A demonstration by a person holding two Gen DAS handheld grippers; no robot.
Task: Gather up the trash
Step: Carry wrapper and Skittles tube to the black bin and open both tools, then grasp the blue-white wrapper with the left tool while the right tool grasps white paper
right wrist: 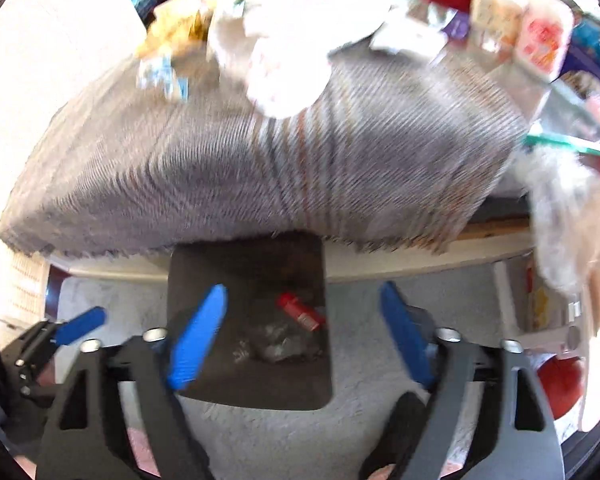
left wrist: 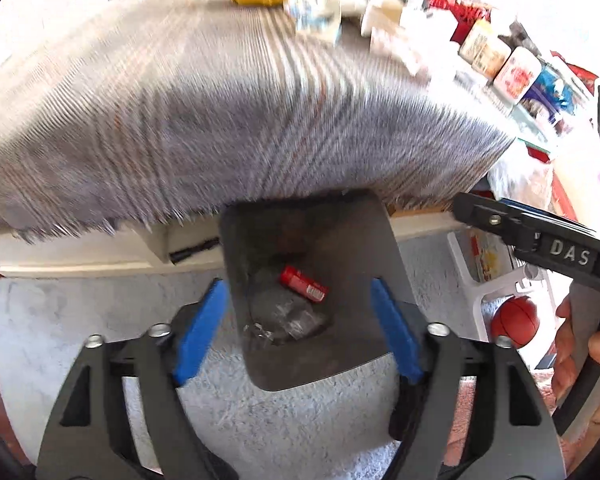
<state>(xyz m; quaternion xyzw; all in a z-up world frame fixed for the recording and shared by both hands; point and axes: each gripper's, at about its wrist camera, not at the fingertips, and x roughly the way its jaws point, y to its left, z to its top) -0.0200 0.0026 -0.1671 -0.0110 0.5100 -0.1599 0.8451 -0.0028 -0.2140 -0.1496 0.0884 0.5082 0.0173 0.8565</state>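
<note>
Hovering over the dark bin, my left gripper and right gripper stood apart, empty. Red can and clear wrapper lay inside; remaining trash at the table's far edge wanted firm, centred pinches.

The raised letters "DAS" are read in white on the black body of the right gripper, seen at the right edge of the left wrist view. Print is carried by the red can lying in the dark bin, and by the boxes and packets along the far side of the table, but none of it can be made out through the blur. Nothing legible is found in the right wrist view
</note>
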